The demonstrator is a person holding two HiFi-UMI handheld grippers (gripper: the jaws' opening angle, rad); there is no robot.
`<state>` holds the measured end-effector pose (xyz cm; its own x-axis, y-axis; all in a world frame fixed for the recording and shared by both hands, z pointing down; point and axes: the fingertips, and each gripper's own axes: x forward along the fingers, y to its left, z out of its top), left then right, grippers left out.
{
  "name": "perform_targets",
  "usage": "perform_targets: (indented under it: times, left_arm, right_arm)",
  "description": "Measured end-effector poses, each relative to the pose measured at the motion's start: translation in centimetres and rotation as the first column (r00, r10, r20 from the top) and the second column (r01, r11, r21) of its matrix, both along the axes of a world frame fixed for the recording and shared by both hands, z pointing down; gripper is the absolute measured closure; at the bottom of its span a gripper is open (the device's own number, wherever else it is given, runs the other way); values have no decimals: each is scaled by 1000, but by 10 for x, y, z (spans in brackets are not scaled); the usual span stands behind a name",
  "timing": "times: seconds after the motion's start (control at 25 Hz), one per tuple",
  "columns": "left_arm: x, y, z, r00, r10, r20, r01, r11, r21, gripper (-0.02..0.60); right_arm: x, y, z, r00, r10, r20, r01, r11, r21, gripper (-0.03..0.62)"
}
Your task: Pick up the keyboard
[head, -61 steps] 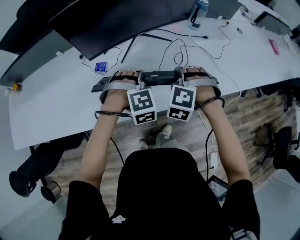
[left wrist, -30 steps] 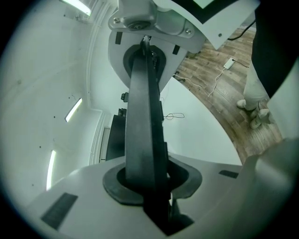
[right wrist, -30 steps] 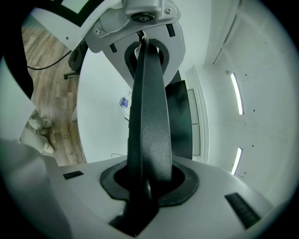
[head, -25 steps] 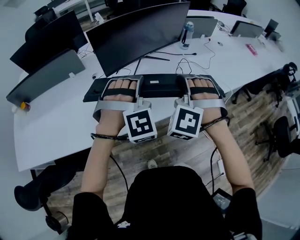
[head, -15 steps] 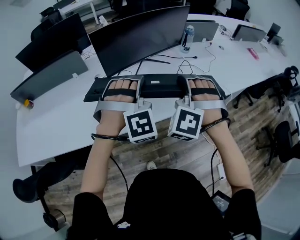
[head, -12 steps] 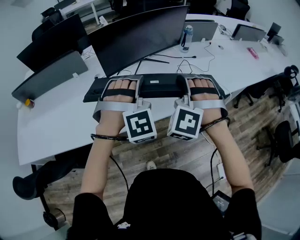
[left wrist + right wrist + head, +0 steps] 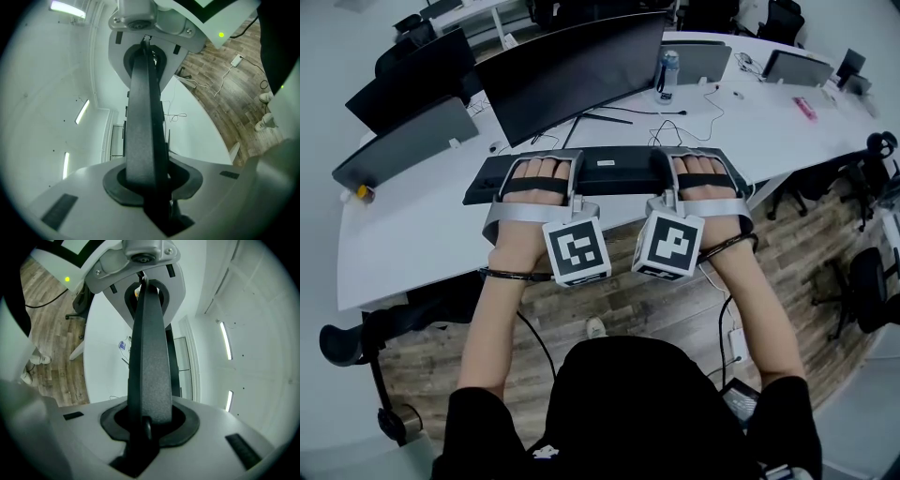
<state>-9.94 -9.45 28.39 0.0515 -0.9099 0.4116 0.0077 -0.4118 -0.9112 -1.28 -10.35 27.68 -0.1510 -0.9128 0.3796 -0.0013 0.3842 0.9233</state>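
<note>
Keyboard (image 7: 609, 174) raised off desk (image 7: 412, 234), clamped in L tongs (image 7: 539, 169) & R tongs (image 7: 698, 167).

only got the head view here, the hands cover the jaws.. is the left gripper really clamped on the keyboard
Observer: Yes. In the left gripper view the left gripper has both jaws pressed on the keyboard, which runs edge-on between them.
Operator: and the right one
Observer: Same there: the right gripper view shows the right gripper with its jaws closed on the dark slab.
Operator: does either camera see the other gripper
Observer: Yes. The left gripper view looks along the keyboard to the right gripper, clamped around it further along.
</note>
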Motion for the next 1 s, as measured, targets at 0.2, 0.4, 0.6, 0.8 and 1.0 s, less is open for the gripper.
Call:
perform_targets:
  times: [0.2, 0.4, 0.6, 0.8, 1.0]
  left_arm:
    - [16, 18, -9, 1000, -8, -6, 8, 999, 43, 474]
    - [24, 40, -12, 999, -31, 28, 30, 998, 50, 471]
    - [40, 59, -14, 999, -37, 24, 36, 998, 50, 469]
    - [49, 77, -18, 999, -41, 21, 39, 997, 65, 471]
    - [58, 90, -26, 999, -43, 19, 41, 993, 110, 465]
  right_arm:
    - [16, 18, -7, 1000, -20, -14, 20, 999, 25, 502]
    - [30, 39, -7, 999, -30, -24, 31, 999, 27, 502]
    - [45, 56, -12, 999, -38, -35, 39, 998, 39, 502]
    - [54, 74, -17, 999, -42, -33, 44, 998, 55, 502]
    - [62, 89, -21, 999, -46, -26, 48, 996, 69, 502]
